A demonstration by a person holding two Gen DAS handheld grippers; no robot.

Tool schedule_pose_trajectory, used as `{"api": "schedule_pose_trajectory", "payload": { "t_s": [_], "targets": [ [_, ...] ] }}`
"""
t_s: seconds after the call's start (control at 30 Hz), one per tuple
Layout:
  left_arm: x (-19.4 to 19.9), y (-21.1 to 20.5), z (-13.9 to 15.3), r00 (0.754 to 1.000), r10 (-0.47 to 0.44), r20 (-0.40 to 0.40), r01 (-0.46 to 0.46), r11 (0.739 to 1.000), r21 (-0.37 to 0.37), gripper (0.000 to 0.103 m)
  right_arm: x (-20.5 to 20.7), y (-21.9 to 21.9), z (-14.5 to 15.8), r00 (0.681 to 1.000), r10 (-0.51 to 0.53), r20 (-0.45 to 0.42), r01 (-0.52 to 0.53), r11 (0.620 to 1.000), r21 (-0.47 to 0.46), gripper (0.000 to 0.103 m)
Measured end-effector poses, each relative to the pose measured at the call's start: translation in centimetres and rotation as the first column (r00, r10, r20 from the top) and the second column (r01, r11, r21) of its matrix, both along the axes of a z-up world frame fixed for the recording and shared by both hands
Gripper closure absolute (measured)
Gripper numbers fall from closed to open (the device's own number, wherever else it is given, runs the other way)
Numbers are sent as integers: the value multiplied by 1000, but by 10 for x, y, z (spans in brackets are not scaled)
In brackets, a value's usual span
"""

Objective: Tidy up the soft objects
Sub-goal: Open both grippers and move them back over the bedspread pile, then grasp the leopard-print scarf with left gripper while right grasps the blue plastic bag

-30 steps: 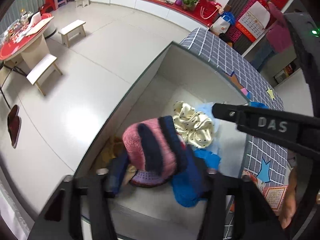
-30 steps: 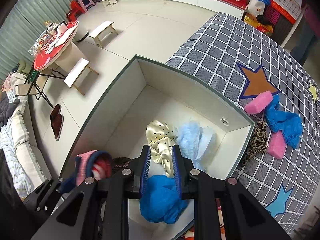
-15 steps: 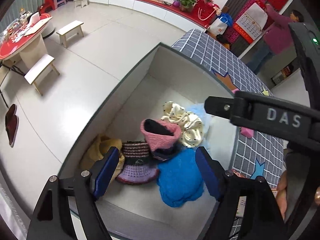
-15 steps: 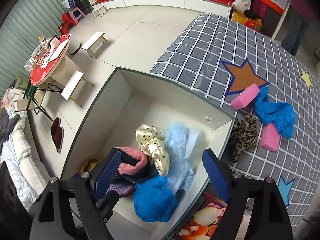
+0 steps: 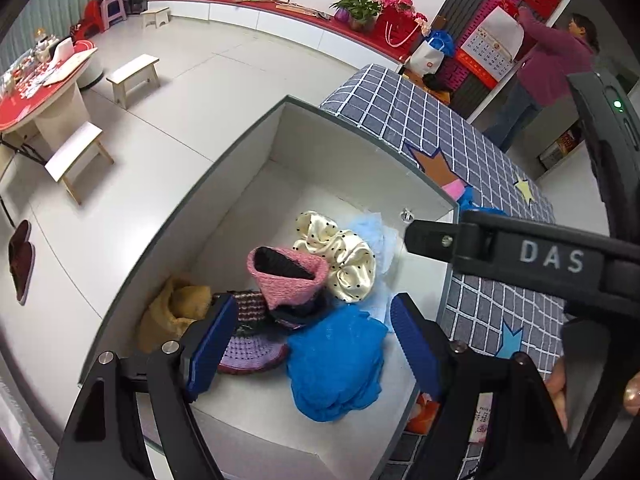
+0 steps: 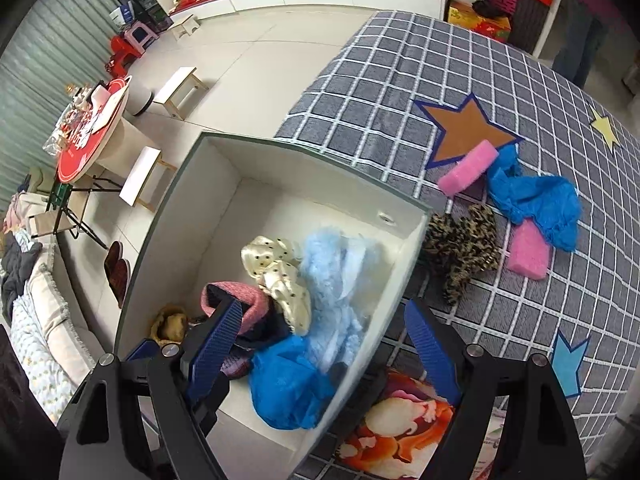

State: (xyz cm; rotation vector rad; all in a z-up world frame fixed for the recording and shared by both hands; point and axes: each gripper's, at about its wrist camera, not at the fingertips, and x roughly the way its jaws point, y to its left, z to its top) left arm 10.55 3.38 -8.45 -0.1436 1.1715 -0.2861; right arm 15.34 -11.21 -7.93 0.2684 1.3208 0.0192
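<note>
A white box stands against the checked table. Inside lie a pink knit hat, a cream dotted scrunchie, a blue cloth, pale blue fluff, a purple knit piece and a mustard item. My left gripper hangs open over the box, nothing between its pads. My right gripper is open over the box's right wall. On the table lie two pink sponges, a blue cloth and a leopard scrunchie.
The checked cloth with star patches covers the table. A printed card lies by the box's near corner. A person stands at a wall calendar. Stools and a red table stand on the floor to the left.
The left gripper let go of the pink hat, which now lies in the box, and drew back. The right gripper opened, released the blue cloth into the box and shifted right.
</note>
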Motion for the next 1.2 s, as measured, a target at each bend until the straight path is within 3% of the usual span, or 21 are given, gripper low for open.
{"api": "schedule_pose_trajectory", "payload": {
  "t_s": [0.23,0.7,0.9,1.07,1.2],
  "targets": [
    [0,-41,7,997,-79,18,77,995,69,22,-12,-46,3,995,-97,-10,97,994,47,18],
    [-8,-139,10,977,-212,25,208,970,123,22,-46,-163,9,963,-270,-3,269,959,90,18],
    [-8,-180,6,967,-254,33,242,950,198,22,-57,-208,8,945,-326,-3,325,942,87,18],
    [-1,-206,-6,966,-259,-14,255,941,221,22,-58,-234,10,941,-338,-4,336,934,120,18],
    [11,-210,-18,975,-208,-78,219,959,182,22,-50,-261,11,932,-362,7,359,925,124,18]
  ]
}}
